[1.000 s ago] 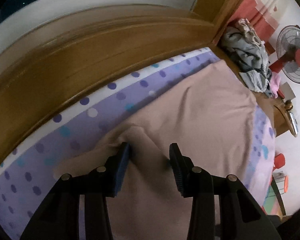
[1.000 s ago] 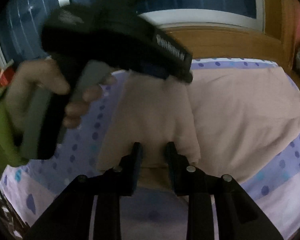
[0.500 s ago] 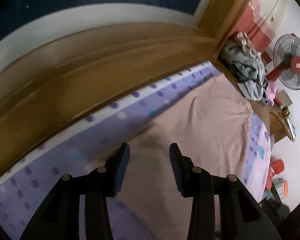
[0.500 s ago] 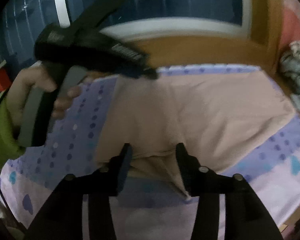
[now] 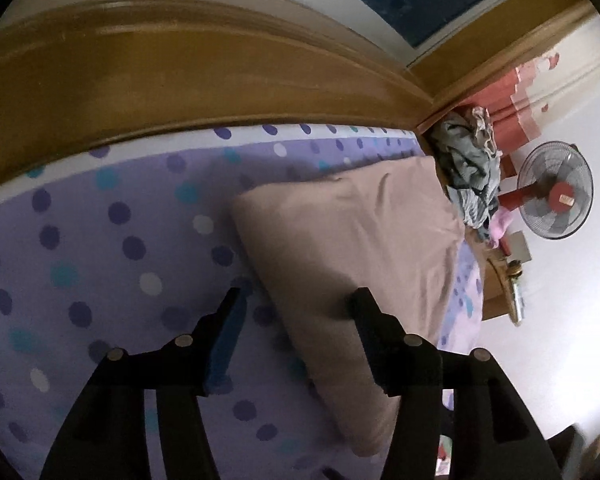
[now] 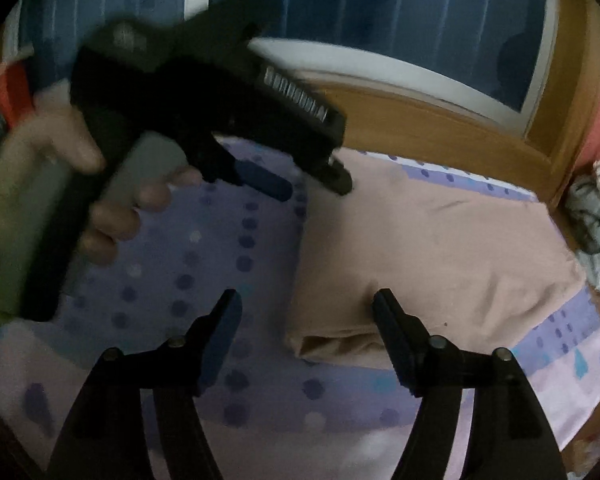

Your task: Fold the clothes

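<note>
A beige garment (image 5: 360,240) lies folded in a flat rectangle on the polka-dot purple sheet (image 5: 100,260). My left gripper (image 5: 298,320) hovers over its left edge with the jaws opening; the pads touch no cloth. In the right wrist view the same garment (image 6: 440,240) shows its folded near-left corner between my right gripper's (image 6: 308,312) fingers, and those jaws are opening too, free of the fabric. The left gripper (image 6: 316,186) also appears there, blurred, held by a hand (image 6: 112,216) above the garment's far-left corner.
A wooden bed frame (image 5: 180,80) runs along the far side under a dark window (image 6: 380,20). Crumpled grey clothes (image 5: 468,168) are heaped at the bed's right end, with a standing fan (image 5: 556,192) beyond. The sheet (image 6: 180,260) spreads left of the garment.
Both grippers let go of the beige cloth and spread their jaws. They drew back toward the garment's left edge, and the garment now lies folded flat.
</note>
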Demonstrator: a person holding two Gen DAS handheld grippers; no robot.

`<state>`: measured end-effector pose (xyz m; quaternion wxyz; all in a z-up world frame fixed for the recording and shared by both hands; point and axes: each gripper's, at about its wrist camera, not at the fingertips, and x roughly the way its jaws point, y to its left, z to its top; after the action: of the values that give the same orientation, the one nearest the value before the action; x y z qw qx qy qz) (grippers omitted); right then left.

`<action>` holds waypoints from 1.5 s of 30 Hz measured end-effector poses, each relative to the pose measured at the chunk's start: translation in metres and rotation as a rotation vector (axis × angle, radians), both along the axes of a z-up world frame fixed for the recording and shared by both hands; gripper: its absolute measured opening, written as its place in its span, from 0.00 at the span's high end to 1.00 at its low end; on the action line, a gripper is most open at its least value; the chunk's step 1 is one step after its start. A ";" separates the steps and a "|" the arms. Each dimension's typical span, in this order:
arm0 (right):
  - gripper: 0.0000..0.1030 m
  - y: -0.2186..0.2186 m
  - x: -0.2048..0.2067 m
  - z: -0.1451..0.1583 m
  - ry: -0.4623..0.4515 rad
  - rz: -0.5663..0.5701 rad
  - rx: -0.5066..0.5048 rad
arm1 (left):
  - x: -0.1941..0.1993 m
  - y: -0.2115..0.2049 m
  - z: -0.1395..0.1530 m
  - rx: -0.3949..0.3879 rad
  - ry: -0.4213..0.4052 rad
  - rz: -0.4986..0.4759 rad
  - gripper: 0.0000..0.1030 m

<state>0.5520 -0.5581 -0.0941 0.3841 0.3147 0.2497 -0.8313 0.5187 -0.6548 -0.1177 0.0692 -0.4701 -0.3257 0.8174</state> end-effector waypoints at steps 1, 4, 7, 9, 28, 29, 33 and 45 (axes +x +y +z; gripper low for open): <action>0.34 -0.003 -0.001 -0.005 0.012 -0.012 0.025 | -0.002 0.000 -0.001 0.009 -0.003 -0.003 0.44; 0.34 -0.006 0.000 -0.011 0.047 -0.024 0.057 | -0.009 0.002 -0.004 0.025 -0.008 -0.010 0.44; 0.34 -0.005 0.000 -0.010 0.051 -0.021 0.061 | -0.011 0.003 -0.004 0.043 -0.007 -0.010 0.44; 0.35 -0.004 -0.001 -0.010 0.052 -0.018 0.063 | -0.007 0.004 -0.002 0.053 0.000 -0.016 0.44; 0.82 0.021 -0.032 0.019 -0.094 -0.048 -0.138 | -0.010 0.018 0.019 0.009 0.019 0.001 0.61; 0.82 0.028 -0.039 0.027 -0.127 -0.043 -0.179 | -0.011 0.021 0.024 -0.007 0.015 0.004 0.61; 0.82 0.051 -0.063 0.041 -0.243 -0.012 -0.277 | -0.025 0.038 0.046 -0.090 -0.031 0.004 0.61; 0.82 0.109 -0.125 0.043 -0.546 -0.004 -0.492 | -0.068 0.088 0.079 -0.226 -0.115 0.036 0.61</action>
<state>0.4273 -0.4487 -0.0507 0.4993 0.4235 -0.0700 -0.7526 0.4511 -0.5669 -0.0387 -0.0179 -0.5152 -0.2431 0.8217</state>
